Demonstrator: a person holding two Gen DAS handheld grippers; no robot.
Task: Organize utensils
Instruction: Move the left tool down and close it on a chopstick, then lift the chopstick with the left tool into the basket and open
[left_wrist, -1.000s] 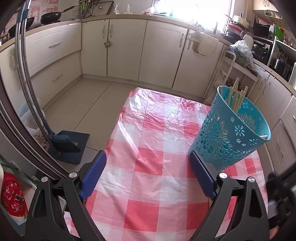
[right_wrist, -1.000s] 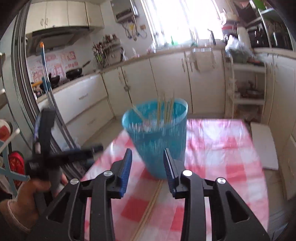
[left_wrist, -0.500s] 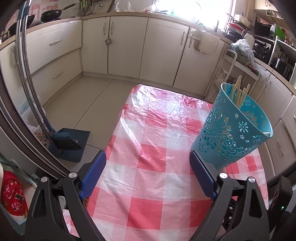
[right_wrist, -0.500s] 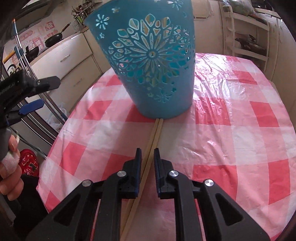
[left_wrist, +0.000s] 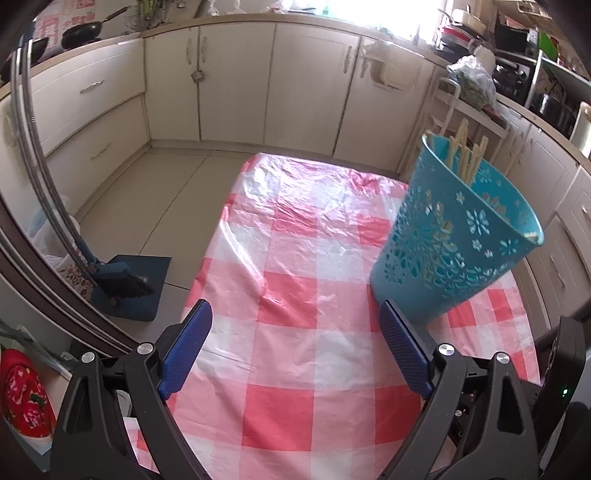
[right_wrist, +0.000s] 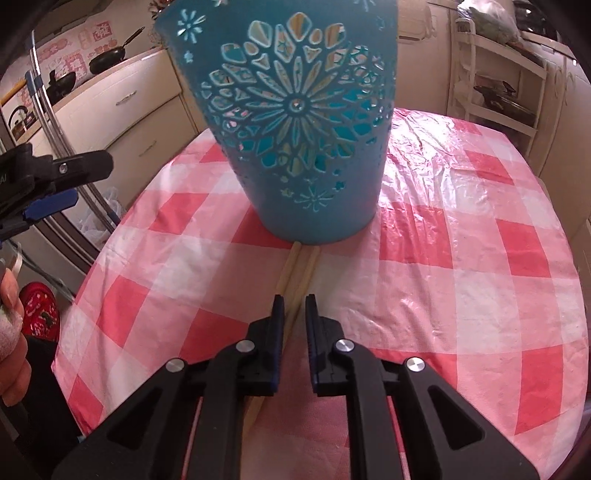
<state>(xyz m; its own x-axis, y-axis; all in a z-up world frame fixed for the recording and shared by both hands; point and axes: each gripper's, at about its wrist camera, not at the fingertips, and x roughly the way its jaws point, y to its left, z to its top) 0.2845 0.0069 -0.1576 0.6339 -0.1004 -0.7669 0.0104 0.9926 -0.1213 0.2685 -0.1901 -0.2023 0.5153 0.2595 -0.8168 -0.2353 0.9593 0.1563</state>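
Right gripper (right_wrist: 294, 308): jaws narrowed around pale wooden chopsticks (right_wrist: 295, 273) lying near the perforated turquoise plastic basket (right_wrist: 295, 122). Left gripper (left_wrist: 291, 332): jaws wide open, empty, above the red-checked counter (left_wrist: 295, 295).

— What's your table (left_wrist: 295, 347) wearing?
— You've got a red-and-white checked plastic cloth (right_wrist: 461, 266) over it, crinkled and shiny toward the far end; it hangs over the edges.
— And directly on it?
— You have a teal cut-out basket (right_wrist: 295, 122) standing upright; a pair of pale chopsticks (right_wrist: 295, 273) lies flat on the cloth, far ends at the basket's base.
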